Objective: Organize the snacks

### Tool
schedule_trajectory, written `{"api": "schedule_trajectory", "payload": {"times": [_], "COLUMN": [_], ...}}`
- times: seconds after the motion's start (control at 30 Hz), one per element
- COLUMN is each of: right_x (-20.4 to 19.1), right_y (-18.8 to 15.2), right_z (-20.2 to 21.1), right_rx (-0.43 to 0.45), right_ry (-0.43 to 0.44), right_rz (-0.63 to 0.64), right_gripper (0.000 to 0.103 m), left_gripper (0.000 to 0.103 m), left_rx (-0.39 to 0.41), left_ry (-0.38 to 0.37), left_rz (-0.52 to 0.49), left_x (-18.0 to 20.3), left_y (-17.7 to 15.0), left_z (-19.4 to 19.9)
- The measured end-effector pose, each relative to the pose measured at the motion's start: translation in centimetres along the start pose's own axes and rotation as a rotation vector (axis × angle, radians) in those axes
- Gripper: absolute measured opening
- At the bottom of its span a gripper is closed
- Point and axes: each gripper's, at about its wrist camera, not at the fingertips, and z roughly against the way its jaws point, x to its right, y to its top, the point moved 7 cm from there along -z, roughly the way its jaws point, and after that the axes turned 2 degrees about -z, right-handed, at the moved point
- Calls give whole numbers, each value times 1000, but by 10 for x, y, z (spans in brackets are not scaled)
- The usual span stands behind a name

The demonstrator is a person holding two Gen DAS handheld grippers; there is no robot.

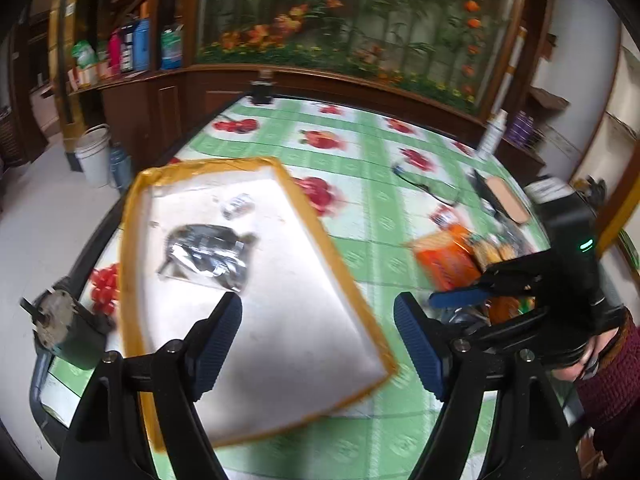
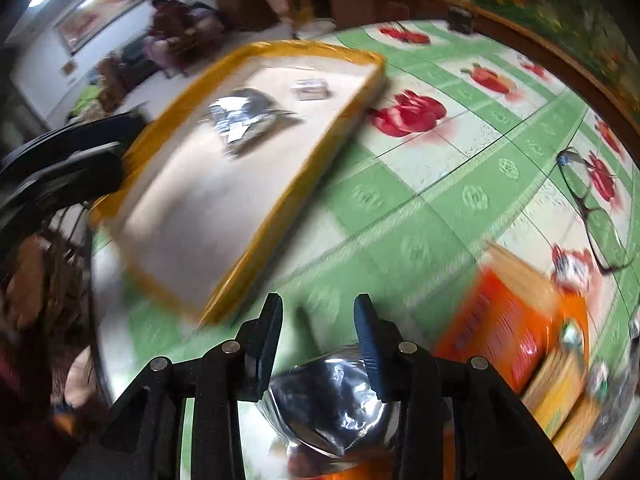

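Over on the left, the desk (image 1: 372,216) in its green fruit-print cloth is curving away to bare floor, and a white bucket (image 1: 94,152) is standing down there just off the rim. The yellow-edged tray (image 1: 340,264) is lying close to that left edge, with a silver-black snack packet (image 1: 208,252) and a small wrapped piece (image 1: 238,205) resting on its white base, well apart from the near rim, so most of the tray floor is lying open. The left hand-held gripper (image 1: 318,320) is hanging above the tray's near half with its jaws spread wide and nothing between them. Moving right, a broad strip of green cloth is lying clear between the tray and the snack pile. The right hand-held gripper (image 2: 318,320) is hovering over that strip, its jaws drawn partway in and pinching a shiny silver-black packet (image 2: 328,400) low between the fingers. Further right, orange snack packs (image 2: 500,328) are crowding the desk, and a pair of glasses (image 2: 592,208) is lying beyond them near the far right edge.
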Motion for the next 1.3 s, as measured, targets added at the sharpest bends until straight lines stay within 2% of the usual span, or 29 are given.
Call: {"api": "schedule_trajectory", "payload": {"times": [0.07, 0.17, 0.27, 0.33, 0.43, 0.6, 0.73, 0.83, 1.0, 1.1, 1.17, 1.23, 1.3], "right_x": [4, 30, 59, 79, 95, 97, 90, 84, 81, 83, 86, 87, 83], "right_y": [-14, -38, -63, -81, -97, -97, -96, -97, -100, -104, -106, -108, -110], "right_z": [29, 71, 91, 97, 98, 107, 115, 116, 108, 103, 103, 103, 104], "right_rx": [87, 234, 322, 361, 374, 404, 424, 422, 378, 355, 352, 345, 342], "right_ry": [11, 11, -5, -34, -4, 1, 18, 20, 10, 36, 26, 15, 8], "right_rz": [-42, -197, -336, -433, -520, -530, -514, -509, -529, -565, -584, -598, -599], "right_gripper": [40, 40, 40, 40, 40, 40, 40, 40, 40, 41, 42, 53, 61], "left_gripper": [83, 83, 83, 83, 83, 83, 84, 84, 85, 85, 85, 63, 63], "left_rx": [-3, -20, -52, -92, -133, -159, -177, -190, -197, -186, -181, -164, -158], "left_ry": [-37, -108, -158, -149, -118, -78, 42, 34, 41, 69, 56, 59, 62], "left_rz": [-21, -38, -47, -61, -80, -67, -88, -63, -82, -112, -98, -101, -108], "left_x": [17, 47, 75, 92, 111, 128, 127, 125, 133, 138, 137, 135, 133], "left_y": [-7, -19, -33, -46, -63, -77, -80, -80, -82, -82, -79, -77, -77], "left_z": [1, -3, -11, -18, -26, -40, -58, -67, -78, -81, -82, -80, -78]}}
